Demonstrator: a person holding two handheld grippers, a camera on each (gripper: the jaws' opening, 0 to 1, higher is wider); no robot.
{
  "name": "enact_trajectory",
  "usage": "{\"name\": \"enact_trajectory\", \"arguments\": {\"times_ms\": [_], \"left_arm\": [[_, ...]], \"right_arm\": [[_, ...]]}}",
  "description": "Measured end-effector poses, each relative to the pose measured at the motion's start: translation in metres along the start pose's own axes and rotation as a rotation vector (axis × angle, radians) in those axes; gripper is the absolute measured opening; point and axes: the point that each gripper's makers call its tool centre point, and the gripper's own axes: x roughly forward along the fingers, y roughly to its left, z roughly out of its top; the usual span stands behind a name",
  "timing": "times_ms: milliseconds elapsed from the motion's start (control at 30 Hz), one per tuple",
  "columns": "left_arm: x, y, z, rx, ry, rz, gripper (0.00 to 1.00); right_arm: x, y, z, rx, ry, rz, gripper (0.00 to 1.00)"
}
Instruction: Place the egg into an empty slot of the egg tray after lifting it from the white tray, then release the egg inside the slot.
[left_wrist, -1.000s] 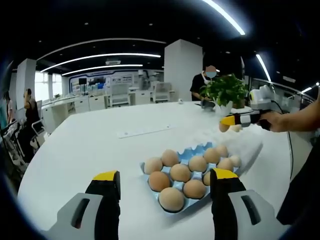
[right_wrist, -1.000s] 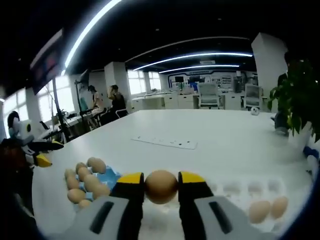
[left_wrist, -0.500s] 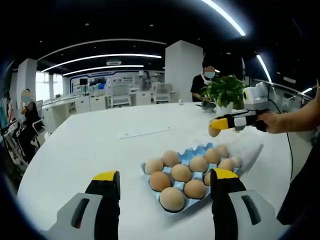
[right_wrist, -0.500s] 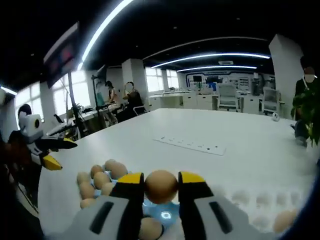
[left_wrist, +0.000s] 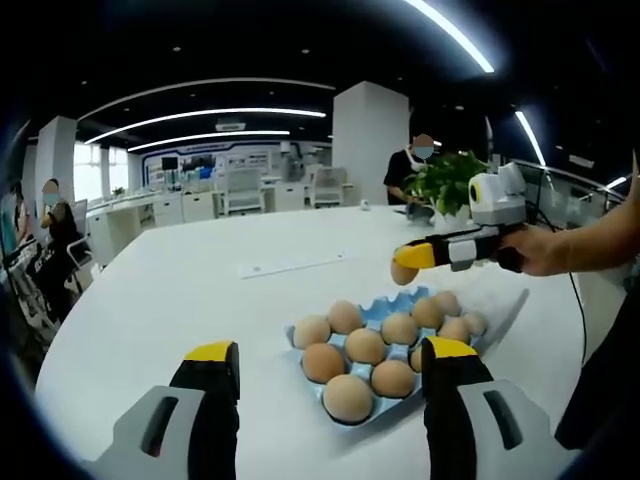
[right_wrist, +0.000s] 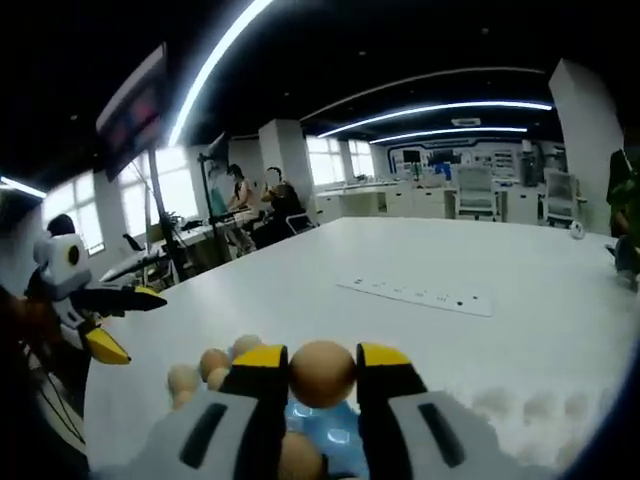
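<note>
Now the right gripper (right_wrist: 323, 375) is carrying the egg (right_wrist: 322, 373) further across, so that in the left gripper view it is hanging above the far edge of the blue egg tray (left_wrist: 384, 312) rather than over the white tray (left_wrist: 500, 300). Its jaws are clamping the egg between them. The left gripper (left_wrist: 325, 385) is hovering over the counter (left_wrist: 180, 300), jaws wide apart and holding nothing.

no readable text, labels, brands or numbers on anything
</note>
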Motion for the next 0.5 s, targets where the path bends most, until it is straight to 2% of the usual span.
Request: {"name": "enact_trajectory", "arguments": {"times_ms": [233,500], "left_arm": [[0.000,0.001,-0.002,-0.005,0.004,0.002,0.75],[-0.001,0.004,-0.003,0.008,0.003,0.018,0.75]], "right_arm": [[0.013,0.015,-0.008,-0.003,0.025,0.038,0.26],[0.022,0.020,-0.012,-0.026,0.039,0.052,0.26]]}}
